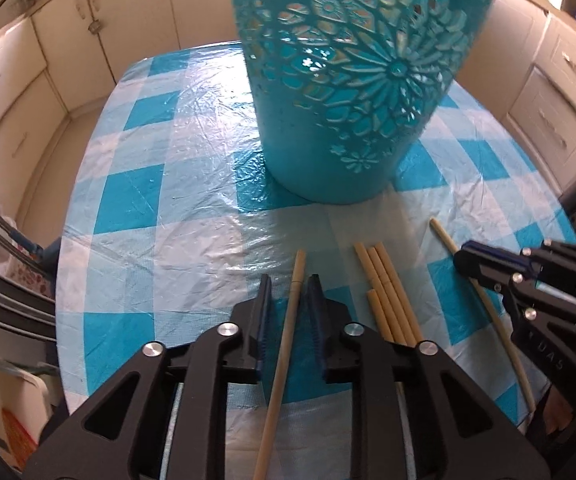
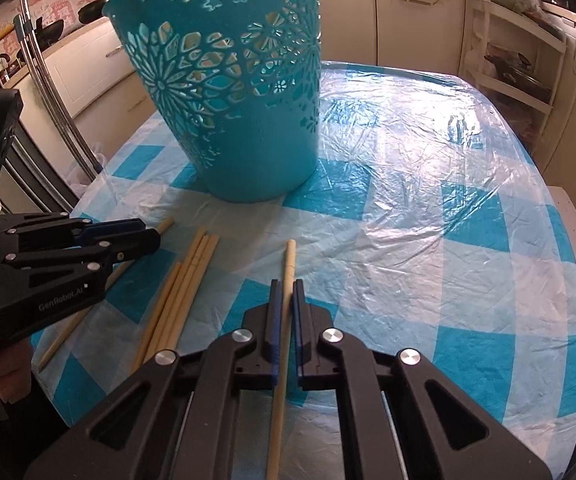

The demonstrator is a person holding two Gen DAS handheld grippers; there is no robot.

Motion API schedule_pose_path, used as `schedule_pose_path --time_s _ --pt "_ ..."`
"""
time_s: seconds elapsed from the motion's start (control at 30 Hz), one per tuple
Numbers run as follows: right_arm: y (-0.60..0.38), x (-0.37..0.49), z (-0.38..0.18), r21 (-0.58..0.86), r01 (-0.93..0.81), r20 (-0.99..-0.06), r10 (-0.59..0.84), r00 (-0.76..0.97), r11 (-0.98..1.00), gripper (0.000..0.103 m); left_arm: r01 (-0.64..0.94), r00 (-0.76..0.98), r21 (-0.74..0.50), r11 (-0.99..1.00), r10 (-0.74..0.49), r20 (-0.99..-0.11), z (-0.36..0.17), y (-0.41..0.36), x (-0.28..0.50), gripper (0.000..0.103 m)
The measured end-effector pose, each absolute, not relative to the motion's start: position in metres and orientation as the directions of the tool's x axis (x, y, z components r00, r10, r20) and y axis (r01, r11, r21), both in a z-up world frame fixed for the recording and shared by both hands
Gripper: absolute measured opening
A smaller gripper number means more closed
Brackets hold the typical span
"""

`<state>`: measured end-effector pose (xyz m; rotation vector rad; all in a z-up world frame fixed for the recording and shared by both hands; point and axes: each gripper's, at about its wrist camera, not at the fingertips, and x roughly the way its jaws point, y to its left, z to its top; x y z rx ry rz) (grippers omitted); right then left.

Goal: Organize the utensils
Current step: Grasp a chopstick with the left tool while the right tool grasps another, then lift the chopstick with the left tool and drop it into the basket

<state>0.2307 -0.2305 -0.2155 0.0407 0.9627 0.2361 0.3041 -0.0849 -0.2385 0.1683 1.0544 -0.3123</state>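
A teal cut-out holder point(image 1: 348, 80) stands on the checked table; it also shows in the right wrist view point(image 2: 232, 92). Several bamboo chopsticks point(image 1: 388, 292) lie in a bunch in front of it, also seen in the right wrist view point(image 2: 180, 296). My left gripper point(image 1: 288, 286) is low over the table, jaws a little apart around one single chopstick point(image 1: 284, 344) without pressing it. My right gripper point(image 2: 287, 286) has its jaws closed against another single chopstick point(image 2: 284, 320). Each gripper shows in the other's view: the right point(image 1: 484, 260), the left point(image 2: 144, 232).
The table wears a blue and white checked plastic cloth point(image 2: 428, 240). Cream cabinets point(image 1: 68, 40) stand around it. A white shelf rack point(image 2: 520, 60) is at the far right, and a metal-handled appliance point(image 2: 48, 100) at the left.
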Motion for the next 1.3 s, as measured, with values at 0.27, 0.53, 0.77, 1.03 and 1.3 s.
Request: schedule_pose_path --time_s 0.27,0.53,0.77,1.03,1.3 --pt "-0.229 0.229 -0.216 0.143 -0.199 -0.809 0.230 0.541 0.970 0.006 0.316 0.466 0.020 0.948 -0.138 -0.874 -0.240 -0.085 0.303 0.043" --pt "-0.231 0.230 -0.216 0.140 -0.206 -0.803 0.233 0.548 0.968 0.006 0.333 0.477 0.043 0.942 -0.128 -0.869 -0.241 -0.085 0.304 0.046" --pt "-0.226 0.228 -0.215 0.098 -0.246 -0.807 0.222 0.547 0.964 0.006 0.385 0.463 0.015 0.923 -0.179 -0.868 -0.239 -0.090 0.303 0.017" --pt "-0.240 0.224 -0.220 0.194 -0.244 -0.763 0.302 0.572 0.950 0.006 0.403 0.414 -0.118 0.907 -0.296 -0.861 -0.230 -0.083 0.302 0.005" --pt "-0.242 0.225 -0.220 0.223 -0.237 -0.754 0.321 0.573 0.946 0.006 0.437 0.463 -0.337 0.834 -0.530 -0.710 -0.172 -0.050 0.285 0.005"
